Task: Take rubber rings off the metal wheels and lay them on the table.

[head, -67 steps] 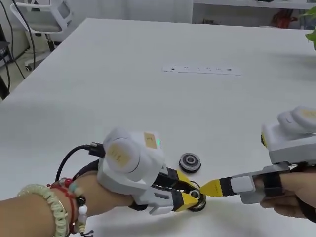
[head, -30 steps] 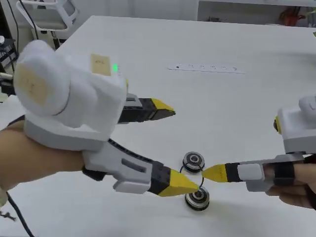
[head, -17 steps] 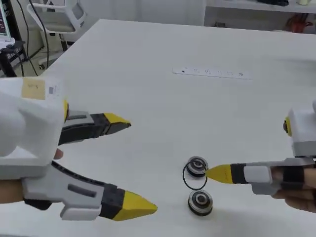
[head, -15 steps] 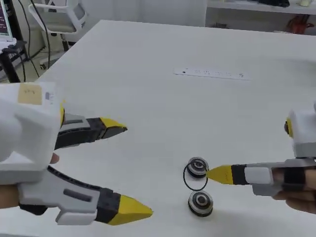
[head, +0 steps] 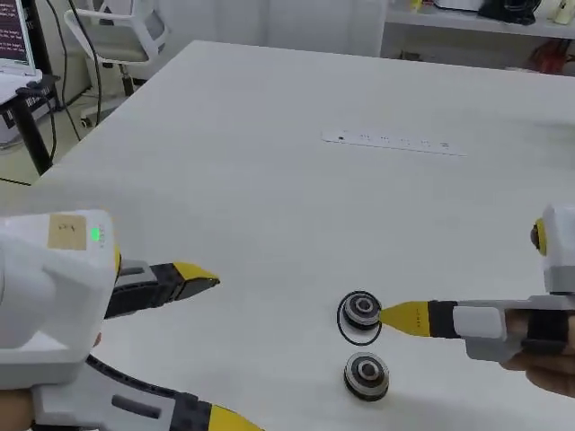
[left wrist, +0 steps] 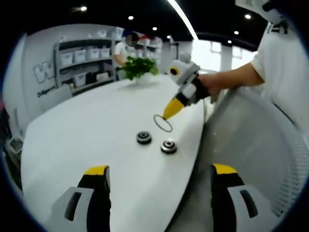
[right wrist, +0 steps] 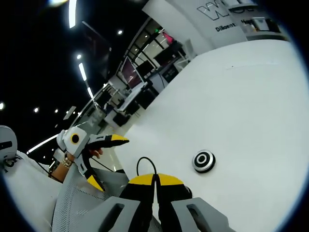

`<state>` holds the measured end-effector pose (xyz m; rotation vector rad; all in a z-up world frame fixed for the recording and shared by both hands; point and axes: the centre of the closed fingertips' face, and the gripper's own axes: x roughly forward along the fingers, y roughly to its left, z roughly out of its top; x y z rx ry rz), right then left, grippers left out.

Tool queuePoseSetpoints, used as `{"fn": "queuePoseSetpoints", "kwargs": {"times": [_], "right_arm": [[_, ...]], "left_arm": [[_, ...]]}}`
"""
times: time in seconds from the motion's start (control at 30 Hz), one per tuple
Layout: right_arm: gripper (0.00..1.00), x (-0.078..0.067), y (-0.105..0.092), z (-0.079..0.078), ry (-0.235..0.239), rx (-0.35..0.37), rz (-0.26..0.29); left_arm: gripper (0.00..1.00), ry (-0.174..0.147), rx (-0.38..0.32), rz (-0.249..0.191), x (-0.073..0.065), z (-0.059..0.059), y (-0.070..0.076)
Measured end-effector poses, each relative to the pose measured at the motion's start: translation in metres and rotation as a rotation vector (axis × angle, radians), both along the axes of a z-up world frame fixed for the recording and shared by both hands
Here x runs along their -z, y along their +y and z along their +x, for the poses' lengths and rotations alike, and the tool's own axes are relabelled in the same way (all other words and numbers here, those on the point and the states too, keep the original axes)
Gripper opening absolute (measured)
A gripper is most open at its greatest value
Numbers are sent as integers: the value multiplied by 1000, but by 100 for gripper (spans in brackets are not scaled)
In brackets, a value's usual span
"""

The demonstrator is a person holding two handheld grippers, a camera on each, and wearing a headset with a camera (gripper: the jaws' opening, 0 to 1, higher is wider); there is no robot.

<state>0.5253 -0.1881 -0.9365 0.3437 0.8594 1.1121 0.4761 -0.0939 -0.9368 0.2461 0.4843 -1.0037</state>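
Left claw (left wrist: 160, 170) has drawn back, jaws wide open. Right claw (head: 384, 314) stays pinched shut on the freed rubber ring (head: 340, 321), above the far wheel (head: 362, 309). Laying it on the worktop (head: 269, 162) looks next.

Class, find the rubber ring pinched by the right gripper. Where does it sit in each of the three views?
Head view: rubber ring low, right of centre.
Left gripper view: just above centre, hanging from yellow tips.
Right gripper view: low, left of centre, looping up from the view's own tips.
Shared landmark: the right gripper, its yellow tips shut on the ring.
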Motion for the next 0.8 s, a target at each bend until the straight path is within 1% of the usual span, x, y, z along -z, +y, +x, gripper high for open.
{"fn": "queuePoseSetpoints", "kwargs": {"times": [0.1,0.2,0.23,0.3,0.4,0.53,0.6,0.73,0.8], "right_arm": [[0,-2,2,-1,4,-1,12],[0,-7,3,-1,1,2,21],[0,-11,5,-1,-5,5,34],[0,-14,7,0,-6,7,46],[0,-13,11,0,-22,-11,25],[0,-15,17,-3,-29,-37,18],[0,-15,21,-4,-40,-56,5],[0,-15,32,-2,-48,-83,0],[0,-14,38,-2,-52,-99,-10]], "left_arm": [[87,5,-10,-3,1,0,1],[87,3,-13,-13,0,0,0],[87,3,-14,-12,1,0,0],[86,4,-14,-5,2,0,0],[87,1,-11,7,4,-1,1],[86,1,-7,9,4,-1,0],[86,-1,-8,13,4,-1,1],[86,-5,-16,8,3,0,1],[86,-7,-19,7,3,1,2]]}}
